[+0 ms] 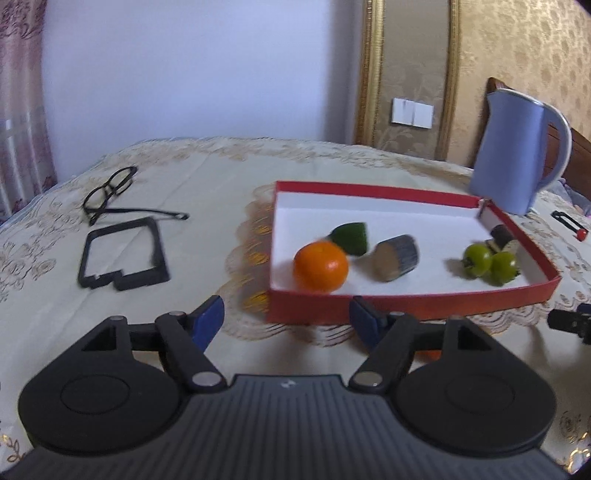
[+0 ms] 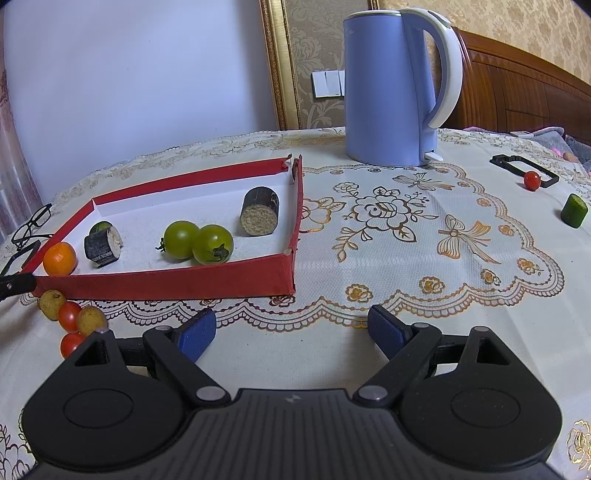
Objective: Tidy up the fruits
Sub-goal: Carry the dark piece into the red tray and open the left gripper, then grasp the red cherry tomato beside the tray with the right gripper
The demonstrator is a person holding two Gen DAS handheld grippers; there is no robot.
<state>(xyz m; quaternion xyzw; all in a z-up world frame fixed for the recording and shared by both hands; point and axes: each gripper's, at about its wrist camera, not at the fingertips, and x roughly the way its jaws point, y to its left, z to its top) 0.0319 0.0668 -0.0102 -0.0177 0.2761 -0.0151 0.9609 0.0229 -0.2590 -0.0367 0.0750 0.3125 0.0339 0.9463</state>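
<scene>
A home bedroom: damask wallpaper (image 2: pixel 546 26), a wooden headboard (image 2: pixel 517 88), curtains (image 1: pixel 20 92), and a lace-patterned tablecloth (image 2: pixel 406 229).

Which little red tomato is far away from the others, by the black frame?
The small red cherry tomato touching the black rectangular frame right of the blue kettle. The other two red tomatoes sit with tan round fruits near the red tray.

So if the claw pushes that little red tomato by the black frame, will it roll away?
Probably. The red tomato looks round and smooth, so a push would likely send it rolling across the flat tablecloth. The black frame beside it might stop it on that side. Its shiny skin may also slip between the right claw fingers.
</scene>
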